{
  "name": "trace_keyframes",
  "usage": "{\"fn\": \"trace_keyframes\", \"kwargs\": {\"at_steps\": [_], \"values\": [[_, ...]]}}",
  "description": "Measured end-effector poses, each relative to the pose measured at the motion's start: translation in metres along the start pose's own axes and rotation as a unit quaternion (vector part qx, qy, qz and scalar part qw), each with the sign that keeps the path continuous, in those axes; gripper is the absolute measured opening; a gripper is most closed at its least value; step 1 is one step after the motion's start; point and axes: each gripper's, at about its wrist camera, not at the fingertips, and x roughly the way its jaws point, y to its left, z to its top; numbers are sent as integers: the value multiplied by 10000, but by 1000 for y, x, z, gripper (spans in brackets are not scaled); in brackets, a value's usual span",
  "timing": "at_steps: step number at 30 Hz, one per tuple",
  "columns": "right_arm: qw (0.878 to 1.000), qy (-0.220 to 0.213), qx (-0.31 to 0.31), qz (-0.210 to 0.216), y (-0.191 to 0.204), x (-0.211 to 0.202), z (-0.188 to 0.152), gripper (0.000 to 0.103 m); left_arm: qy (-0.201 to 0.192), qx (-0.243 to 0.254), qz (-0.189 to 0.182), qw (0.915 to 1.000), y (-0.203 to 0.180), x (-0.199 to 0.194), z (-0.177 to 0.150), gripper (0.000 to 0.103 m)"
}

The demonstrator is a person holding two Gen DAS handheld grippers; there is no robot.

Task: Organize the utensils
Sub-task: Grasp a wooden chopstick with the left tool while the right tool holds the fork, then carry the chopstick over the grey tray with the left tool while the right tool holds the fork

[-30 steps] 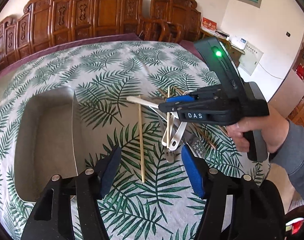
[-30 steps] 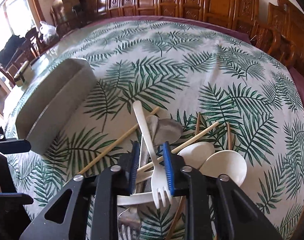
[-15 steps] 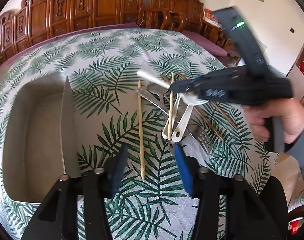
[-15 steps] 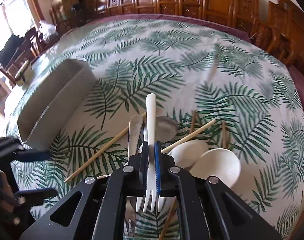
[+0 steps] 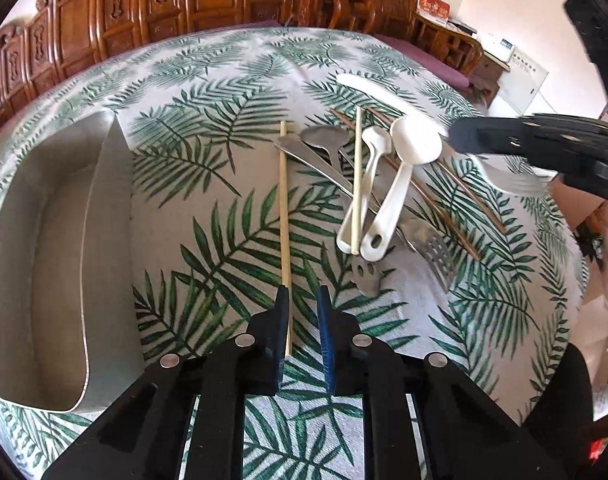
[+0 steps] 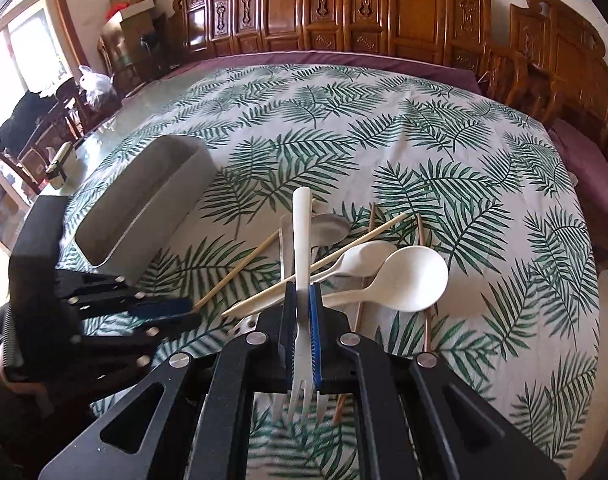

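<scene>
**Fork pinched, chopstick between closing jaws**

We see the right hand-held gripper (image 6: 302, 320) clenched on a white plastic fork (image 6: 301, 240), handle pointing away from us past the fingertips, tines back toward the camera. Just beyond and to the right of it lie two white spoons (image 6: 412, 276), a metal spoon (image 6: 330, 228) and crossed chopsticks, all resting on the bench (image 6: 344, 120) under its palm-leaf cloth.

The left hand-held gripper (image 5: 301, 312) is closing, jaws narrow, with a pale chopstick (image 5: 283, 216) running up between them. The stick sits against the left pad while the right pad stands a little off (so not yet a grip, as far as we can tell). Its far end reaches toward the heap of metal cutlery (image 5: 324, 160), ahead and to the right.

A grey oblong tray (image 5: 35, 240) lies to the left of the left hand-held gripper, just beside it. In the right wrist view the same tray is ahead and to the left, well apart from the fork.
</scene>
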Motion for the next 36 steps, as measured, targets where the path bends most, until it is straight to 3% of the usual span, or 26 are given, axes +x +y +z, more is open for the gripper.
{"fn": "trace_keyframes", "kwargs": {"at_steps": [2,5,11,36], "values": [[10000,-23,-35,-21,5,-5,-3,7,26,-24,50,10000,2,1,-1,13],[10000,-40,-53,-44,9,-13,-9,7,48,-62,118,9999,5,3,-2,5],[9999,-70,-78,-120,18,-27,-17,7,7,-105,112,9999,8,-3,-6,4],[9990,-442,20,62,46,-61,-21,7,-961,-118,283,9949,15,-112,7,3]]}}
